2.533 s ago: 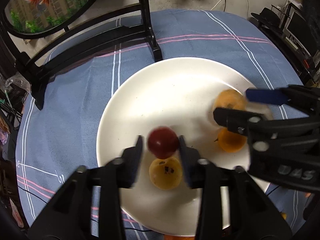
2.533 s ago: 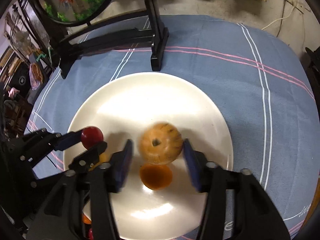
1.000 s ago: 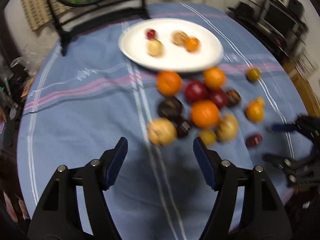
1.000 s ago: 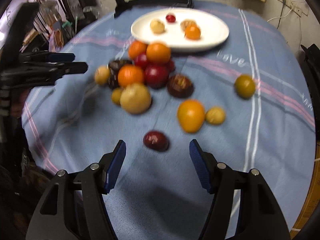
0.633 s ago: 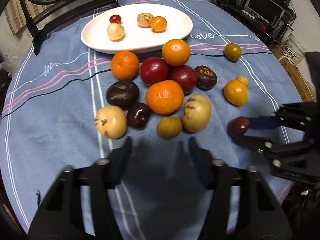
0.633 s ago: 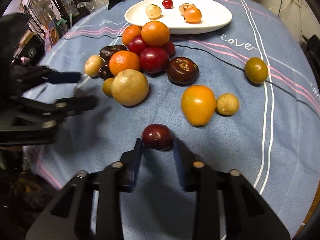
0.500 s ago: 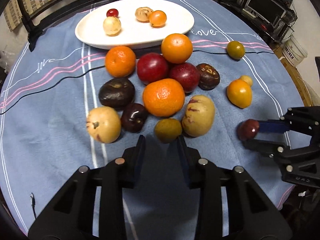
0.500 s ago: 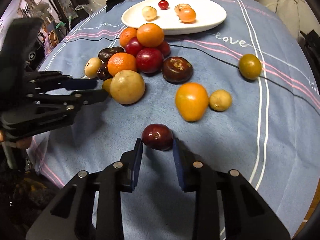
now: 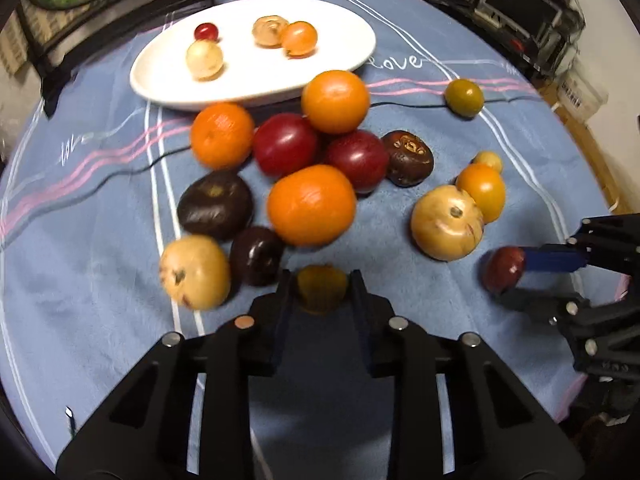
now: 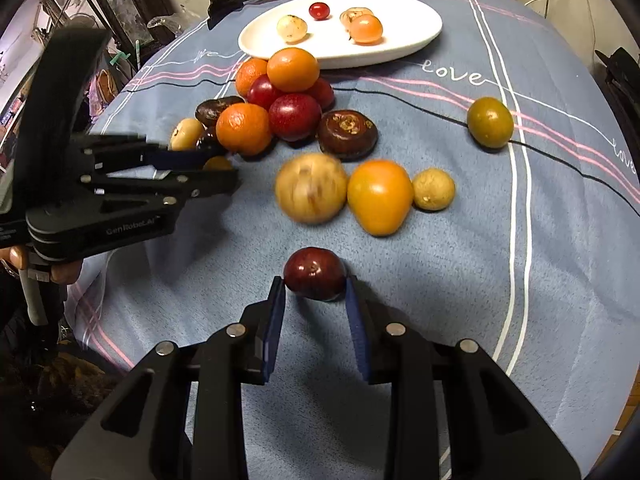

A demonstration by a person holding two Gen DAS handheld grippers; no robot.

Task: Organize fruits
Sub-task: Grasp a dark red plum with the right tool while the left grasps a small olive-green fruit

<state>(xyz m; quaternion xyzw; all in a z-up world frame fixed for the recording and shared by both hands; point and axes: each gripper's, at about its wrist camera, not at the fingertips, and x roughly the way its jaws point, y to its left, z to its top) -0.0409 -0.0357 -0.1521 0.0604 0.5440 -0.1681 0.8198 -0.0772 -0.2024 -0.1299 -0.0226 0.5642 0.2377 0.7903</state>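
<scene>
- The left gripper (image 9: 321, 285) pinches a small yellow-brown fruit (image 9: 321, 287) on the blue tablecloth (image 9: 100, 280).
- The right gripper (image 10: 316, 286) clamps a dark red plum (image 10: 315, 273) there.
- Beyond the fruit pile, a white plate (image 10: 408, 36) holds 4 small fruits.

1. round table under a blue cloth (image 9: 100, 240) with pink and white stripes, "love" lettering.
2. dark wooden stand (image 9: 120, 12) at the far edge.
3. black electronics (image 9: 520, 4) against a pale wall (image 10: 580, 8), cables hanging.
</scene>
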